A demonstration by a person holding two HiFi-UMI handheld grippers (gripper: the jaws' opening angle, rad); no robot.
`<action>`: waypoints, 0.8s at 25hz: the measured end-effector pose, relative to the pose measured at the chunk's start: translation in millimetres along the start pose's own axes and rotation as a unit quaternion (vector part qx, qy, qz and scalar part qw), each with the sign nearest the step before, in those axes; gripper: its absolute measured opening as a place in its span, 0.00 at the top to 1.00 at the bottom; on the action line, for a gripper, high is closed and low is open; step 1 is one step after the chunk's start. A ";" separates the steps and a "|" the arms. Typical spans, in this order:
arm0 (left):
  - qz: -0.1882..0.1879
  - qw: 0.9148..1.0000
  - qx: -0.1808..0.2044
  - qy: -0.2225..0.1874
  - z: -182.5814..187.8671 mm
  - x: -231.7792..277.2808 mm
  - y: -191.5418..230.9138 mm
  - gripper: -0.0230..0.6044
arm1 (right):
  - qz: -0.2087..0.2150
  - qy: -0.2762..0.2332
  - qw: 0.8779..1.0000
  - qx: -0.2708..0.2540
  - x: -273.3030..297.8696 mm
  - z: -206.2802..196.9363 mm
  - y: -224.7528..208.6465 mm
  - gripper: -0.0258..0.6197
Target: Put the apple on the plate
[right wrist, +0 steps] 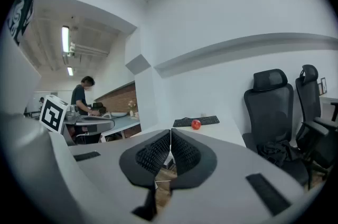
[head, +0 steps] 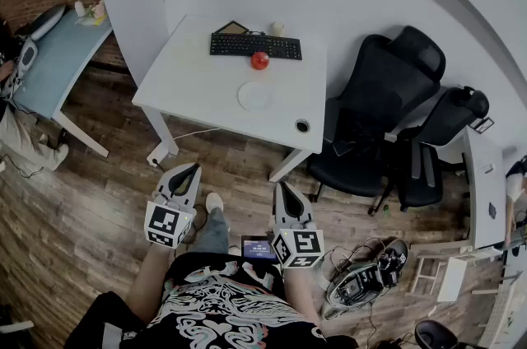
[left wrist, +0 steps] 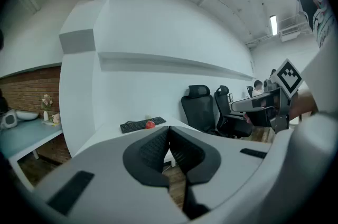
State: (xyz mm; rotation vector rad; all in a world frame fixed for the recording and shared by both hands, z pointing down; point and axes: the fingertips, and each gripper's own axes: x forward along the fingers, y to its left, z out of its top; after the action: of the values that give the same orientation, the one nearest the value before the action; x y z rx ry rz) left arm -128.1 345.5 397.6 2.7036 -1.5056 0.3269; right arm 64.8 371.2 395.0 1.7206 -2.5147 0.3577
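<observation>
Waiting grippers: left gripper (head: 191, 170) and right gripper (head: 281, 187), both clenched on nothing, well short of plate (head: 254, 96).
Apple (head: 260, 60): just beyond plate, straight ahead between the 2 grippers; neither clearly nearer.

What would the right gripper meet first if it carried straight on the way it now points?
Most likely the white desk, near its front edge, with only wooden floor between. The right gripper, shut and empty, aims slightly left of the apple. Depth is uncertain.
</observation>
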 end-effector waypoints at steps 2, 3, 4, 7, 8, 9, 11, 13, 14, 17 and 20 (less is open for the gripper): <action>0.000 1.000 0.001 -0.001 1.7 -0.4 -2.9 0.94 | 0.000 0.000 1.000 -0.001 -4.1 -0.8 -1.4 0.91; 0.000 1.000 0.002 -0.001 2.0 -0.5 -4.3 0.94 | 0.000 0.001 1.000 -0.002 -5.9 -1.5 -2.2 0.91; 0.001 1.000 0.002 -0.001 2.1 -0.6 -5.7 0.94 | 0.000 0.001 1.000 -0.002 -7.5 -2.5 -3.0 0.91; 0.001 1.000 0.001 -0.001 1.7 0.3 -10.3 0.94 | 0.001 0.001 1.000 0.000 -11.6 -4.0 -5.7 0.91; 0.001 1.000 0.002 0.000 1.7 0.7 -12.1 0.94 | 0.001 0.000 1.000 0.001 -13.1 -3.6 -6.7 0.91; 0.000 1.000 0.003 0.001 2.1 1.1 -14.2 0.94 | 0.001 -0.001 1.000 0.003 -14.6 -2.7 -7.8 0.91; -0.002 1.000 0.004 0.002 3.9 1.8 -18.6 0.94 | 0.003 -0.005 1.000 0.009 -17.2 -0.7 -9.9 0.91; -0.003 1.000 0.008 0.001 6.2 2.5 -22.2 0.94 | 0.004 -0.011 1.000 0.014 -19.1 0.8 -11.5 0.91; -0.004 1.000 0.010 0.000 6.9 2.7 -23.7 0.94 | 0.006 -0.014 1.000 0.015 -20.1 1.3 -11.8 0.91; -0.004 1.000 0.015 0.002 5.8 2.9 -27.6 0.94 | 0.013 -0.020 1.000 0.014 -24.2 1.9 -12.5 0.91; -0.002 1.000 0.014 0.005 5.7 3.1 -31.0 0.94 | 0.014 -0.021 1.000 0.016 -26.9 3.1 -17.4 0.91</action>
State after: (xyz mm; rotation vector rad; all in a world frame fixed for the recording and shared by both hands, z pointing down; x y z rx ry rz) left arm -99.4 358.6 394.9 2.7213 -1.5048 0.3643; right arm 91.0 389.0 389.5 1.7247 -2.5784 0.3691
